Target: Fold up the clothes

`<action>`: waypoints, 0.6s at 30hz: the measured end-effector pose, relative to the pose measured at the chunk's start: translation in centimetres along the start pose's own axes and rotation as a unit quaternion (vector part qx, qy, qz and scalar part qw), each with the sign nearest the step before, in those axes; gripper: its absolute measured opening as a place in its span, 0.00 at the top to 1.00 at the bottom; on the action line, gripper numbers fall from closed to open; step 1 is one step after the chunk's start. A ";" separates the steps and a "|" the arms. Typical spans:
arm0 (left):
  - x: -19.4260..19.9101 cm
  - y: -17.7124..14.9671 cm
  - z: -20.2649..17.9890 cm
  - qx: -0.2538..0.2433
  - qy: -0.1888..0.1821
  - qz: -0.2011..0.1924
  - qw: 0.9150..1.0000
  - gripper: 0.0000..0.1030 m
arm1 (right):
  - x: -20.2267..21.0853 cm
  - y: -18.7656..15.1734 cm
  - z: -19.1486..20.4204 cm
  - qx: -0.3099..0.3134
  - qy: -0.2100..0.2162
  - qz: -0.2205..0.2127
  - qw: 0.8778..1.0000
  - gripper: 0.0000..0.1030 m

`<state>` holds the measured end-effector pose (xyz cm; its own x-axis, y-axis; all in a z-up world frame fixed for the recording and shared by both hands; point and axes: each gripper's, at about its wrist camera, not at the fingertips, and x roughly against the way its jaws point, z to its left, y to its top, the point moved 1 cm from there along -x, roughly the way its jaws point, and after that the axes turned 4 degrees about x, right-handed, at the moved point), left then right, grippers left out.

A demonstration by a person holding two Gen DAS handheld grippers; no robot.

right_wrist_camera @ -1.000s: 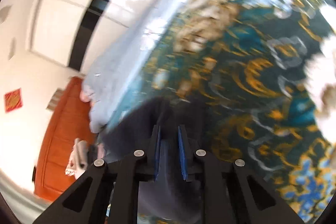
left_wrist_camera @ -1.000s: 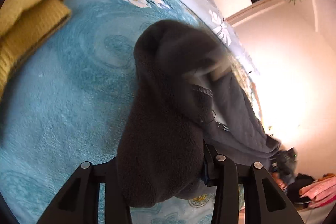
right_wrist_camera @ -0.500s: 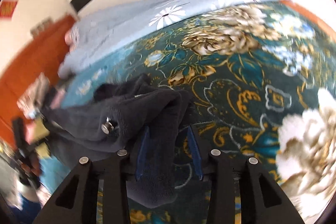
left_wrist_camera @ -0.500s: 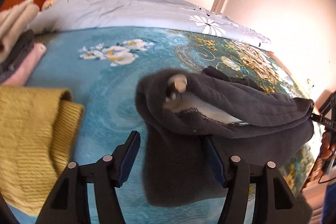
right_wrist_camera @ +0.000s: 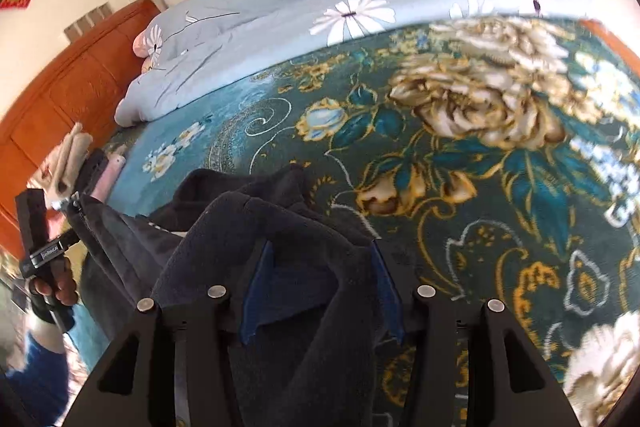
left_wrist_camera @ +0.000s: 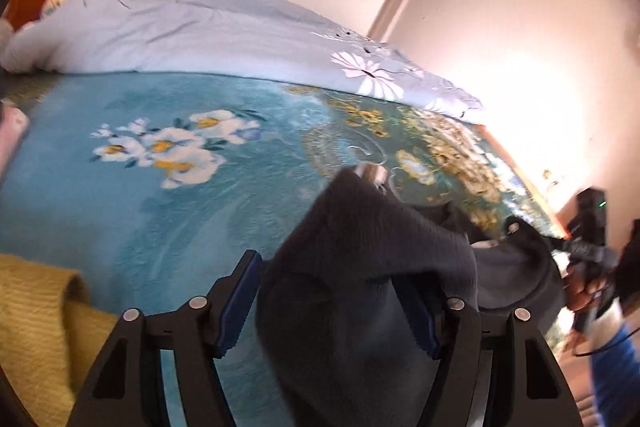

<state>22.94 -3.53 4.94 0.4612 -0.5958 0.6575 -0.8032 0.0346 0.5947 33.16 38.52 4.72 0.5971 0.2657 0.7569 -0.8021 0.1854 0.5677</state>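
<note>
A dark grey fleece garment (left_wrist_camera: 360,267) lies bunched on the floral blanket, stretched between both grippers. My left gripper (left_wrist_camera: 332,307) stands open with its blue pads wide apart, and the fleece drapes loosely over and between them. My right gripper (right_wrist_camera: 320,291) is also open, its blue pads apart, with the fleece (right_wrist_camera: 256,243) folded over them. The right gripper's handle shows at the far right of the left wrist view (left_wrist_camera: 588,239). The left gripper's handle shows at the left of the right wrist view (right_wrist_camera: 40,243).
A teal floral blanket (left_wrist_camera: 168,147) covers the bed, with a pale blue duvet (left_wrist_camera: 180,27) heaped behind. A yellow knitted garment (left_wrist_camera: 36,327) lies at the lower left. Folded clothes (right_wrist_camera: 72,163) are stacked by the orange headboard (right_wrist_camera: 60,95).
Both grippers went from shut on the fleece to open. The views swung level with the bed and the garment dropped onto the blanket, still draped over the pads.
</note>
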 end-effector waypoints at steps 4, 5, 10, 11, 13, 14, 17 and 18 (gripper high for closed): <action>-2.2 0.7 1.8 0.044 -0.011 0.028 0.999 0.55 | -0.9 -0.1 -1.1 -0.029 0.017 0.019 0.999 0.50; -2.4 0.6 1.9 0.049 -0.012 0.030 0.998 0.57 | -1.0 -0.2 -1.2 -0.032 0.029 0.022 0.999 0.50; -3.0 -0.3 2.0 0.048 -0.016 0.043 0.998 0.58 | -0.3 -1.1 -1.3 -0.011 0.090 0.014 0.996 0.50; -3.1 -0.3 1.9 0.046 -0.017 0.046 0.998 0.58 | 0.0 -1.3 -1.2 -0.001 0.095 0.014 0.995 0.47; -3.5 -0.4 1.7 0.042 -0.018 0.051 0.998 0.56 | 0.4 -1.8 -1.0 0.019 0.099 0.014 0.995 0.45; -3.7 -0.4 1.6 0.042 -0.016 0.053 0.998 0.56 | 0.5 -1.9 -0.7 0.028 0.095 0.014 0.995 0.45; -4.2 -0.3 1.3 0.040 -0.006 0.057 0.998 0.58 | 0.3 -1.7 0.0 0.049 0.056 0.009 0.997 0.45; -4.4 -0.2 1.2 0.038 0.001 0.057 0.998 0.60 | 0.1 -1.4 0.1 0.050 0.039 0.010 0.998 0.46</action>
<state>20.65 -1.90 1.37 0.3661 -0.5898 0.7197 -0.8768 0.0404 0.4791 34.36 38.17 4.06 0.5759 0.3411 0.7429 -0.8060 0.0851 0.5857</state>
